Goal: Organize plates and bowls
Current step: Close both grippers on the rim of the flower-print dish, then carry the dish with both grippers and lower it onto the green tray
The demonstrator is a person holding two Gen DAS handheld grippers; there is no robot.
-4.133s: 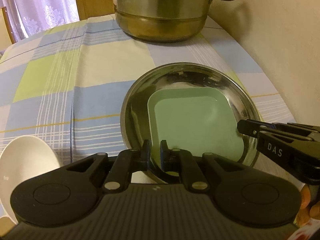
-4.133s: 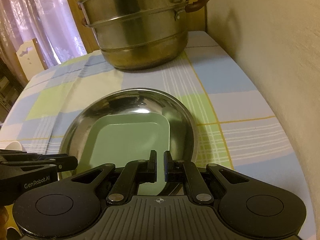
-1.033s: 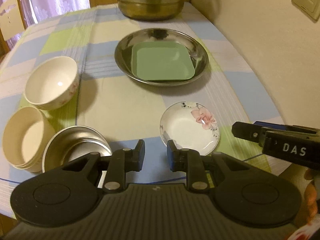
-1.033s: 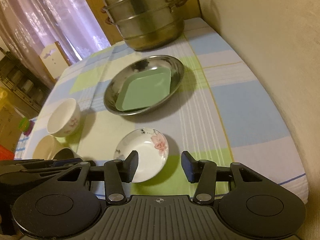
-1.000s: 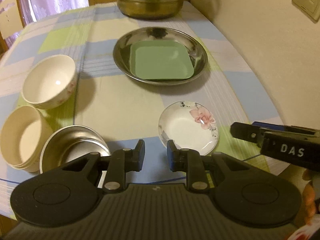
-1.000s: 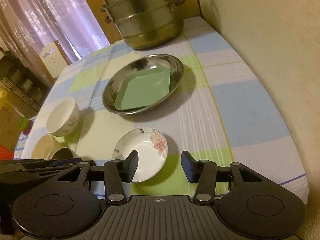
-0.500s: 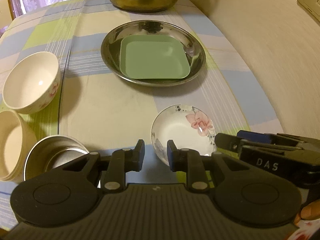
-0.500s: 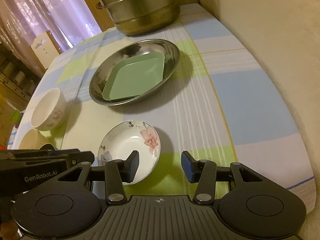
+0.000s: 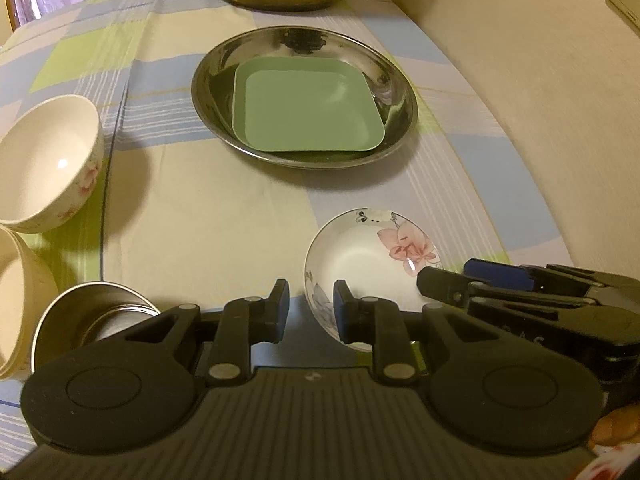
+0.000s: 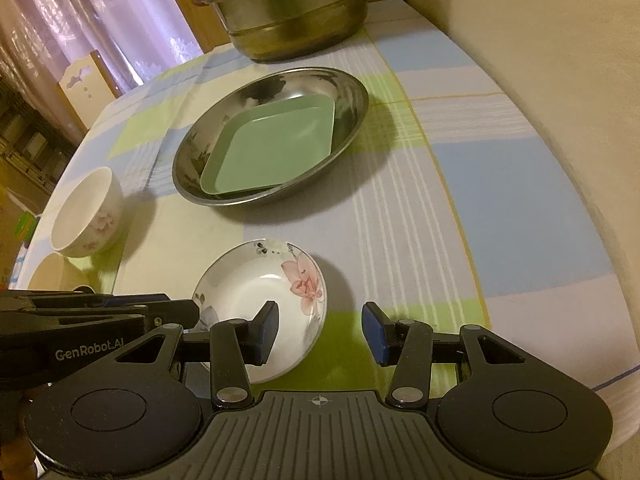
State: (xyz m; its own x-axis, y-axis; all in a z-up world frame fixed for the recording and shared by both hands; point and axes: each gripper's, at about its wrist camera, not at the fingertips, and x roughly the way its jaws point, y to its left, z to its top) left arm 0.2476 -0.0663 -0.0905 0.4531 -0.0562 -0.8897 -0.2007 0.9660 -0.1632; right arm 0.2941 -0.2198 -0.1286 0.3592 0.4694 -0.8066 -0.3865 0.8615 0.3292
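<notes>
Two claws that four seconds ago sat at the rim of the steel pan (image 9: 404, 92) now hang low over the near edge of the table (image 9: 224, 216), the pan and the green square plate (image 9: 306, 110) inside it lying well ahead of them. In the last half second both have edged closer to the small flowered dish (image 10: 260, 300), which fills more of each view.

The left claw (image 9: 307, 309) points forward along the table, its fingers a small gap apart and gripping nothing; the dish lies just ahead and to its right, the right finger overlapping the dish's near-left rim in the left wrist view — whether it touches cannot be told. The right claw (image 10: 318, 334) comes in beside it from the right, level and low, its blue-padded fingers spread wide; in its own view the left finger (image 10: 266, 330) lies over the dish's bowl while the right one stands clear over the green-and-blue checked cloth (image 10: 500, 184), so the dish's right rim falls between the two.

To the left stand a flowered white bowl (image 9: 44, 164), a cream bowl (image 9: 16, 304) and a small steel bowl (image 9: 88, 316) — none held. A large steel steamer pot (image 10: 280, 4) stands at the far end of the table.
</notes>
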